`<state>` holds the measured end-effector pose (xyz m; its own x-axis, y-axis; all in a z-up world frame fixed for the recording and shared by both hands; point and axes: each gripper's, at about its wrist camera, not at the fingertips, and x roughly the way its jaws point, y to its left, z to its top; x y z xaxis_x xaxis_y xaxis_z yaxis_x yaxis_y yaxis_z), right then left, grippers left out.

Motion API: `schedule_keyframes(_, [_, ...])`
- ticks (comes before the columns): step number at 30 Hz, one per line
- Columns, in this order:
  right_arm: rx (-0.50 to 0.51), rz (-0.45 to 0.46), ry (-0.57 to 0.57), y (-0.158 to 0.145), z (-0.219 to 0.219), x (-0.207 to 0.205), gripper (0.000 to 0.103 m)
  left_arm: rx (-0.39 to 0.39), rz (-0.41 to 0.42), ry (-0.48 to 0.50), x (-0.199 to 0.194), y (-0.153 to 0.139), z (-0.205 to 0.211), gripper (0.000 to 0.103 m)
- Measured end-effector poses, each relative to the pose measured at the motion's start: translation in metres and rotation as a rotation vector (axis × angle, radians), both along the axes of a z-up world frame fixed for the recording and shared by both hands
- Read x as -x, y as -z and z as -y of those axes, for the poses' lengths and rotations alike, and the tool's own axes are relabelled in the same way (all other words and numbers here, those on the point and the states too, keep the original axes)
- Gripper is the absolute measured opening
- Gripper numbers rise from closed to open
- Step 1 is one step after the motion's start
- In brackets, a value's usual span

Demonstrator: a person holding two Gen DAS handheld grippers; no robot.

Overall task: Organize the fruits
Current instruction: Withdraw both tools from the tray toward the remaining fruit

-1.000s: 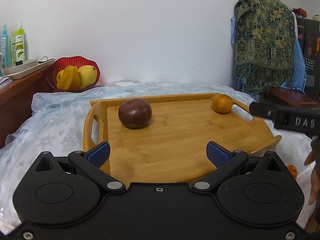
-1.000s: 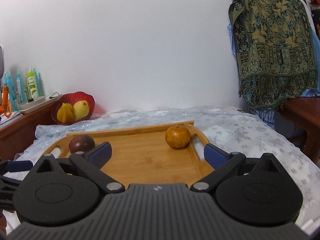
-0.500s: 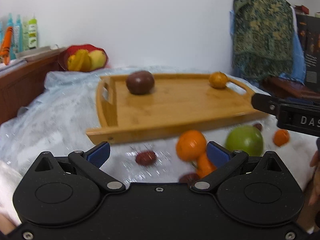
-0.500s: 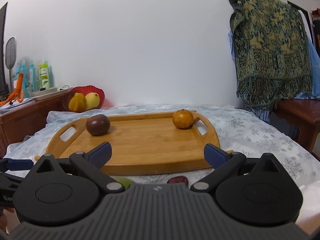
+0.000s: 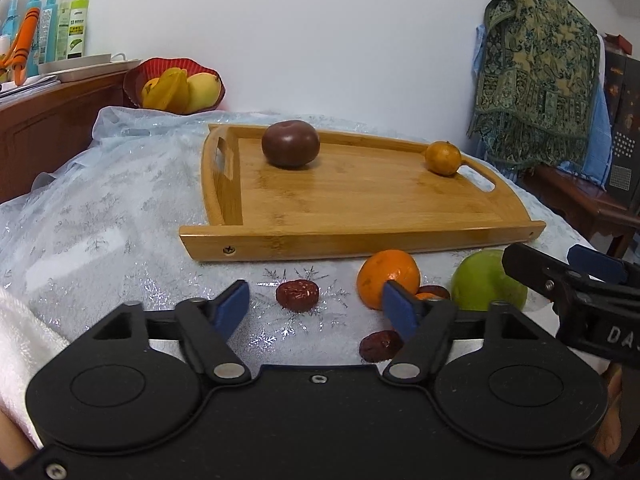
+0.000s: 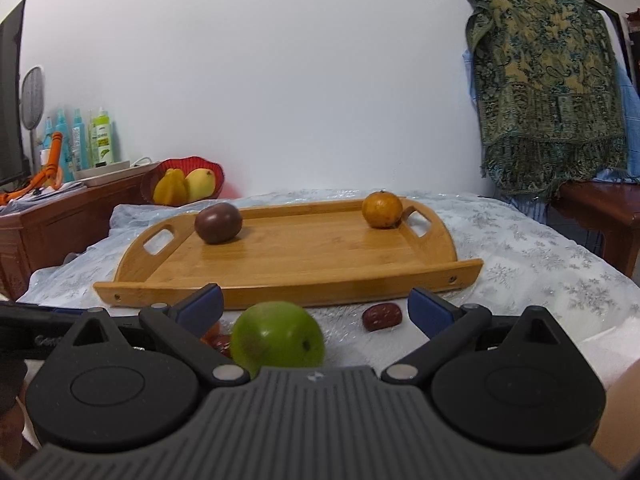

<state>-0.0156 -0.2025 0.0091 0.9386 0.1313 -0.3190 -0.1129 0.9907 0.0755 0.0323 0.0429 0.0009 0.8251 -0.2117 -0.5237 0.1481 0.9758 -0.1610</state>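
Left wrist view: the left gripper (image 5: 316, 306) is closing, its fingers (image 5: 231, 306) touching nothing, a red date (image 5: 297, 295) on the desk (image 5: 104, 216) between them. An orange (image 5: 387, 278) and green apple (image 5: 482, 280) lie at the tray's (image 5: 360, 236) near edge.

Right wrist view: the right gripper (image 6: 316, 308) is spread wide, ungripped, the green apple (image 6: 277, 338) between its fingers (image 6: 200, 308). On the tray's (image 6: 288, 292) far side sit a dark purple fruit (image 6: 218, 222) and a small orange (image 6: 382, 209).
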Motion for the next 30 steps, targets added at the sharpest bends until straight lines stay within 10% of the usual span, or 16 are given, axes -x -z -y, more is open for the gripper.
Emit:
schedule_keyframes(10, [-0.024, -0.049, -0.07, 0.006, -0.008, 0.001, 0.088, -0.028, -0.009, -0.002, -0.002, 0.005, 0.007, 0.04])
schedule_keyframes(30, [-0.122, -0.147, -0.025, 0.021, -0.006, -0.011, 0.067, -0.038, -0.022, -0.011, -0.005, 0.01, 0.009, 0.027])
